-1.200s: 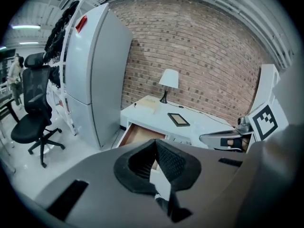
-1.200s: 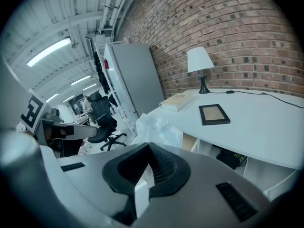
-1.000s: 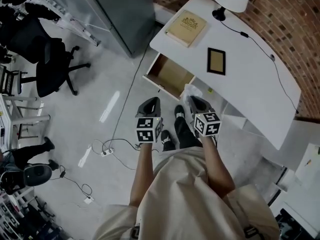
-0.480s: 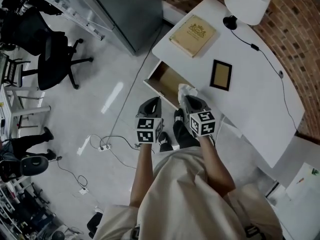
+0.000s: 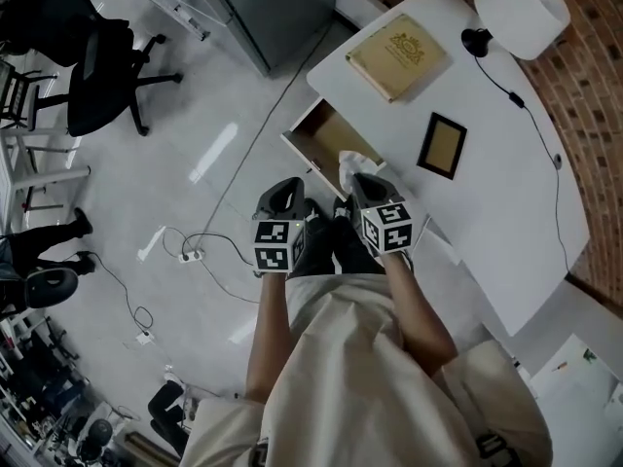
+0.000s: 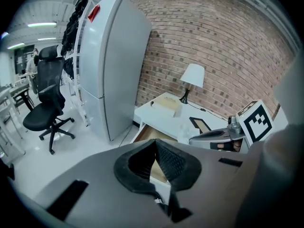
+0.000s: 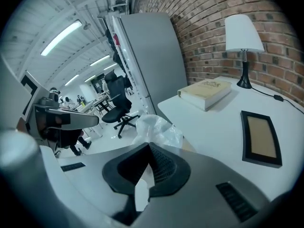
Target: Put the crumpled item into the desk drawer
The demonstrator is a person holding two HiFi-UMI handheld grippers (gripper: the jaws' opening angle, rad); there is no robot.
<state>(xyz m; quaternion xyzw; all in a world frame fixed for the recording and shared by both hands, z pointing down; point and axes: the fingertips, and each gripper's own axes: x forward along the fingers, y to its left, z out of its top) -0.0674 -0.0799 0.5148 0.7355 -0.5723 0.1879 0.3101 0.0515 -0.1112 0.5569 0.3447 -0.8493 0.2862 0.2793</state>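
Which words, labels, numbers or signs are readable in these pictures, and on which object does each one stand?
No text can be read.
Book: gold emblem on the cover, any lettering too small to read.
Marker cubes: black-and-white square patterns only, no words.
Crumpled plastic in the right gripper: no print visible.
Red patch on the grey cabinet: too blurred to read.

No words or numbers can be read anywhere. The book (image 5: 397, 54) on the table (image 5: 506, 212) bears a gold emblem with lettering on its cover, too small to make out. The two marker cubes (image 5: 275, 246) (image 5: 387, 229) show only black-and-white square patterns, no letters. A red tag (image 6: 93, 12) on the grey cabinet (image 6: 111, 65) is illegible.
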